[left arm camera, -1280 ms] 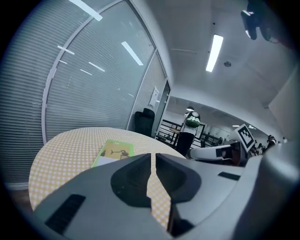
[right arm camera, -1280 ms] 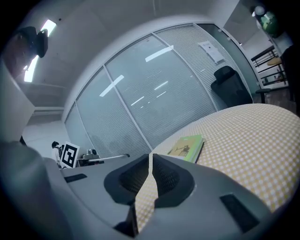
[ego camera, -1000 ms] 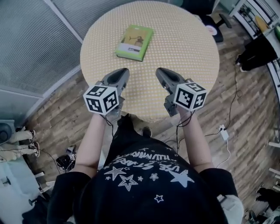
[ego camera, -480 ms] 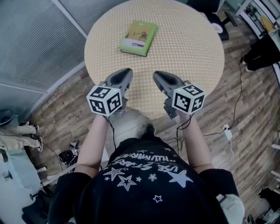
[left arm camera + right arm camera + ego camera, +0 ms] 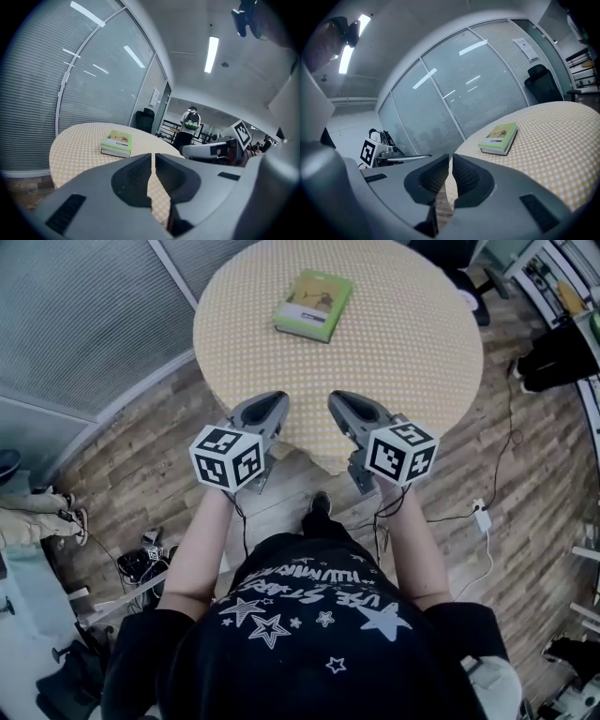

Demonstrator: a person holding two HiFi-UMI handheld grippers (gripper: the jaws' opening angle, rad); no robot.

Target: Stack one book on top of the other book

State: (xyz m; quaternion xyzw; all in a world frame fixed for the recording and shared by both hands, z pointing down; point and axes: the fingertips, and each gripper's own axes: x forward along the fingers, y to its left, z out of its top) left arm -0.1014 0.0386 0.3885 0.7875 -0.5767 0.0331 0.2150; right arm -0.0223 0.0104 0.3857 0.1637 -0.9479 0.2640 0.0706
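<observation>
- The round table (image 5: 394,362), covered in a yellow checked cloth, fills the upper part of the head view; wood floor (image 5: 122,456) is seen around and below it.
- The left gripper (image 5: 272,401) and right gripper (image 5: 339,399) are held side by side at the table's near edge, tips just over the cloth and bodies out over the floor.
- Both sets of jaws are brought together with only a thin slit left between them. Nothing is gripped by either, as is confirmed in each gripper's own view.
- The books (image 5: 313,305) are placed on the far side of the table, well apart from both tools and straight ahead of the gap between them.
- Their long axis is pointed away from the person, with the far end swung slightly to the right.
- Neither hand is clearly nearer, so any coming reach is judged to be a forward one, open to either gripper.
- From the head view only one green cover is made out.
- In the left gripper view the books (image 5: 117,143) are seen edge-on, left of that gripper's tips (image 5: 153,157), and a darker layer is shown under the green one.
- In the right gripper view the books (image 5: 499,138) are seen right of its tips (image 5: 450,159), and the same dark layer is shown. The stack is therefore judged to be already made.
</observation>
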